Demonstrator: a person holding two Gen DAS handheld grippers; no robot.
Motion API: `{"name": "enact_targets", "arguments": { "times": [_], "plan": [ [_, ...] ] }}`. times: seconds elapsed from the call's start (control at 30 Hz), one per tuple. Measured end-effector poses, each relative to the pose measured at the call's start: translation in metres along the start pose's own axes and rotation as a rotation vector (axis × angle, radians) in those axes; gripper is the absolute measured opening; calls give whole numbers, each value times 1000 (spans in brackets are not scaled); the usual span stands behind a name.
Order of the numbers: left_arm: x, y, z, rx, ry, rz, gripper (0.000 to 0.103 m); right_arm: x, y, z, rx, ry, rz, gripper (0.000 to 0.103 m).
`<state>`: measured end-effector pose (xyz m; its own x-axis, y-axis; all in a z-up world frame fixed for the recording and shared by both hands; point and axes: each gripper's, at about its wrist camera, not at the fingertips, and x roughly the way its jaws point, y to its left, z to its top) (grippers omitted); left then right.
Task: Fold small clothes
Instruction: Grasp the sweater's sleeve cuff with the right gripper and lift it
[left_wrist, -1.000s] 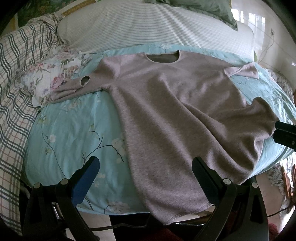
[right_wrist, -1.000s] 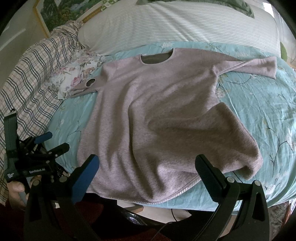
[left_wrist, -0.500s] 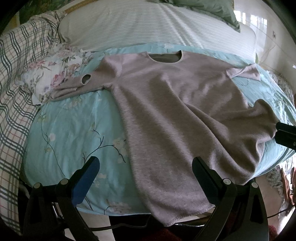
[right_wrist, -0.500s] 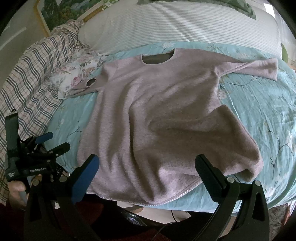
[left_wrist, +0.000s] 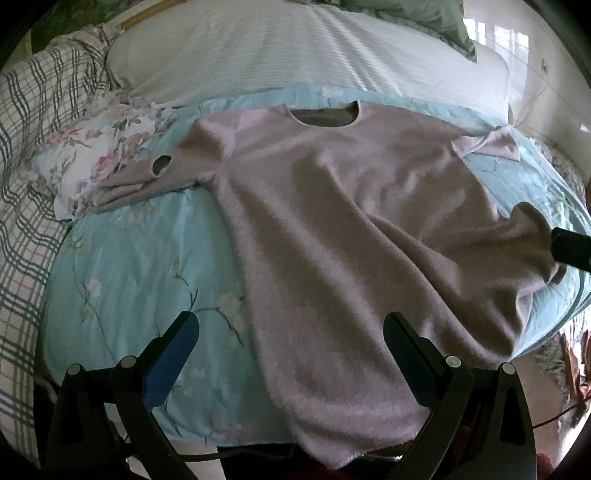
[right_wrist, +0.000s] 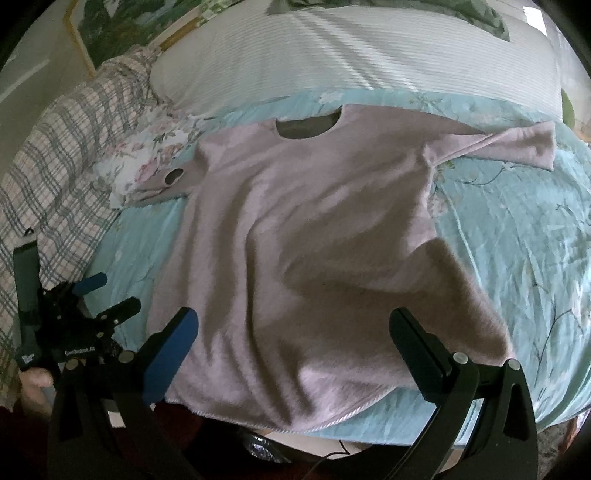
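Spread over a bed, a pale blue floral sheet (left_wrist: 122, 266) serves as the working surface, and everything is placed relative to the pink sweater (left_wrist: 332, 229) laid flat on it. To the left of the sweater a plaid blanket (left_wrist: 26, 147) is heaped along the bed's edge, and between it and the sweater a floral cloth (left_wrist: 92, 155) is bunched. The sweater's left sleeve (left_wrist: 147, 181) is laid partly over that floral cloth, with the round cuff opening turned upward. Behind the sweater's neckline (left_wrist: 325, 114) a white striped pillow (left_wrist: 295, 55) is stretched across the bed, and a green pillow (left_wrist: 406, 18) is seen behind that. The sweater's body is wrinkled, with soft ridges running toward the near hem, which is draped over the front edge of the bed. To the right of the body, the right sleeve (right_wrist: 517, 147) is extended flat on the sheet, and the lower right corner of the sweater is folded up into a raised hump.

The left gripper (left_wrist: 291, 347) is held at the near hem with its jaws wide apart and nothing between them; in the right wrist view it is seen off the sweater's left edge (right_wrist: 107, 295). The right gripper (right_wrist: 295, 339) is poised over the near hem, jaws likewise spread and unoccupied.
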<state>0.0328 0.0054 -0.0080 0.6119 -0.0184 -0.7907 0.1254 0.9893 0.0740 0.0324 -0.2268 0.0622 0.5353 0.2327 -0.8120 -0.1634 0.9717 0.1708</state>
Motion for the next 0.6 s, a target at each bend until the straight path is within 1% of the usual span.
{"name": "enact_targets", "arguments": {
  "times": [0.1,0.17,0.27,0.33,0.43,0.5,0.57,0.6],
  "plan": [
    [9,-1,9,5,-4,2,100,2,-16,11,29,-19,0,103],
    [13,-1,15,-5,-9,-10,100,3,-30,19,60,-55,11,103],
    [24,0,26,-17,4,-10,100,5,-57,31,113,-63,-19,103],
    [31,1,35,-21,16,-2,100,5,-79,41,158,-68,-57,103],
    [41,2,45,-29,29,-7,100,3,-121,64,222,-125,-109,102],
    [49,0,49,-21,53,4,100,2,-152,83,259,-156,-168,98],
    [57,-3,55,-19,73,4,100,3,-188,104,304,-193,-229,88],
    [61,-5,58,-21,80,-1,100,5,-209,116,331,-205,-265,85]
  ]
}}
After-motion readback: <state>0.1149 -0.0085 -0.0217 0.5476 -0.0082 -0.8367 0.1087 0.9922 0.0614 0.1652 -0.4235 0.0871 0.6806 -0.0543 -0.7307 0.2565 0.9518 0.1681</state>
